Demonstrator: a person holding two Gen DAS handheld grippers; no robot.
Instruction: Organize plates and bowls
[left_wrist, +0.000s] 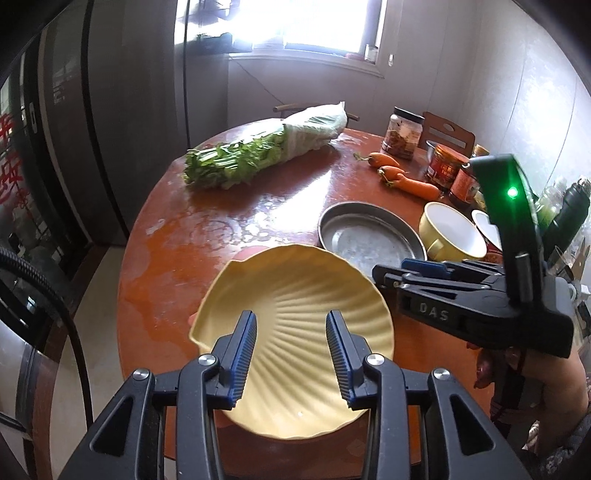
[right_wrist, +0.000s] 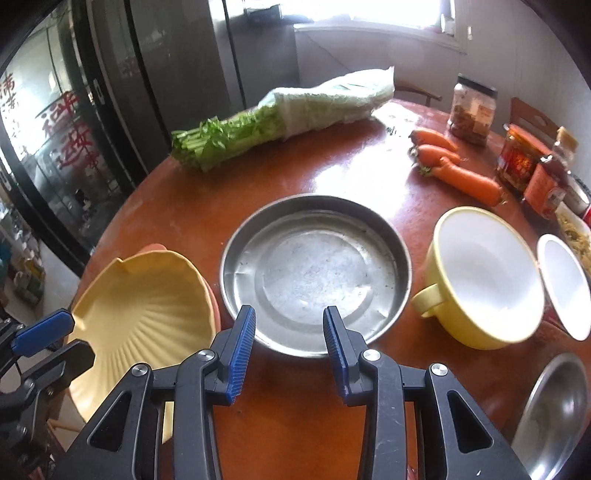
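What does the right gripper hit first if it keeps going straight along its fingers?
Most likely the round metal pan: the right gripper points down at its near rim with open, empty jaws. Depth is unclear; it might meet the table just short of it.

Strong daylight comes from the window (left_wrist: 295, 26) at the back, which is burnt out to pure white in both views. This light makes wide pale glare on the glossy bench (right_wrist: 354, 173), mostly near the carrots (right_wrist: 458, 170) in the right wrist view. The metal pan (right_wrist: 314, 273) reflects it softly. The near parts stay darker, and the shell-shaped plate (left_wrist: 295, 332) shows soft shadows in its ribs. Both pictures are rather sharp in the middle (the yellow bowl (right_wrist: 484, 280) looks a little blurred). The fisheye bends the fridge (right_wrist: 110, 92) strongly, and the corners fall to black.
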